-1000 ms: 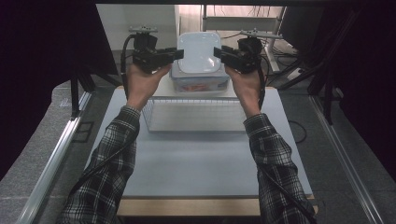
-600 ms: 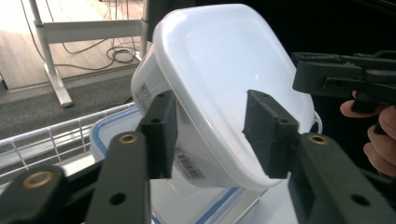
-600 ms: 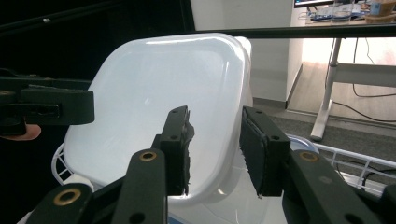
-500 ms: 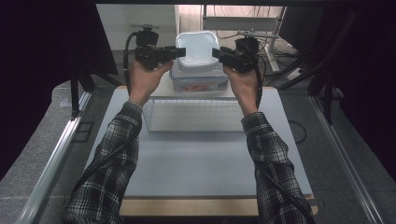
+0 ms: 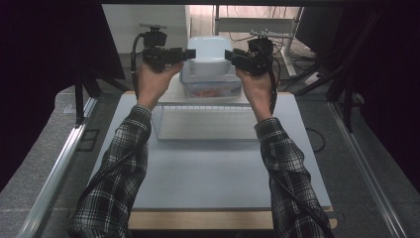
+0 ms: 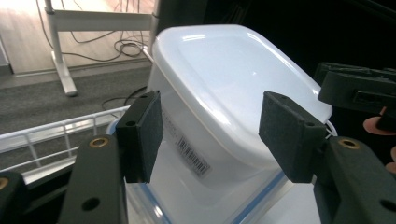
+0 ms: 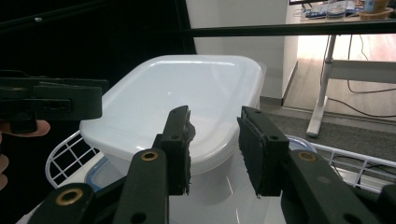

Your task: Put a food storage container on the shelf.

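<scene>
Flanking the white tub point(image 5: 212, 55) near the desk's point(image 5: 208, 168) far edge, the left tongs point(image 5: 190, 53) have just been opening, pads clear of it. The right tongs point(image 5: 228, 54) stand apart beside its rim; whether they pinch it, I cannot tell.

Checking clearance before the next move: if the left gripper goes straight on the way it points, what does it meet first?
Most likely the white container, right ahead of the left gripper. Its jaws have just been opening, and its pads stand clear of the container's wall. Depth is hard to judge.
</scene>
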The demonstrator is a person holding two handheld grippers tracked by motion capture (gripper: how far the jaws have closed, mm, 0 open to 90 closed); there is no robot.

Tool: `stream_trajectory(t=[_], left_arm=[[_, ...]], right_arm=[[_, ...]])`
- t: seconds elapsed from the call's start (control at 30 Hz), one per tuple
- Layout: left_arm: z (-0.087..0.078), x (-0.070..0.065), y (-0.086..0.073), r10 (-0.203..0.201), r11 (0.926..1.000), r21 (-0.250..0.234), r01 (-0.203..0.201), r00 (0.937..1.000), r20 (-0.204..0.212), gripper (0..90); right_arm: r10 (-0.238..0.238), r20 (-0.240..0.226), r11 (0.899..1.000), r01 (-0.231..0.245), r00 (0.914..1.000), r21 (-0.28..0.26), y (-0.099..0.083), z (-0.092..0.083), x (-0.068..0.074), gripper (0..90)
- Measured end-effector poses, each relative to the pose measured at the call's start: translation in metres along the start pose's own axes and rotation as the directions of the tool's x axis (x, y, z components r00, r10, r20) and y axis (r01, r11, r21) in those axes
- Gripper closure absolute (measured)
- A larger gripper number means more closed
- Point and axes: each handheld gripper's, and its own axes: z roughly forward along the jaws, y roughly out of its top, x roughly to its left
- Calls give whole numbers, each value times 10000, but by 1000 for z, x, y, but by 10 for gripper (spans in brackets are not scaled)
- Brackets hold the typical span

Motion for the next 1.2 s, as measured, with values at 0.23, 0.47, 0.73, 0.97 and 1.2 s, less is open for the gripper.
stream_trajectory(t=[0.23, 0.47, 0.73, 0.97, 1.2], left_arm=[[-10, -4, -4, 434, 9990, -116, -430, 9983, 380, 465], [-27, -16, -21, 1268, 9918, 3, -1276, 9858, 1097, 381], [-28, -24, -53, 2138, 9751, 369, -2186, 9713, 1044, 214], [-30, -24, -78, 2262, 9714, 423, -2335, 9650, 1331, 128], [-34, -29, -102, 2435, 9659, 515, -2539, 9576, 1540, 89]], right_arm=[[-243, 61, 9996, 244, 9997, -147, 0, -4, 1, 616], [-453, -504, 9989, 449, 9977, -97, -15, -22, 2, 446], [-720, -1009, 9974, 724, 9923, 7, -46, -37, 2, 246], [-1126, -1299, 9934, 1143, 9851, 60, -66, -47, 8, 164], [-1160, -1651, 9923, 1217, 9794, 248, -86, -51, 12, 142]])
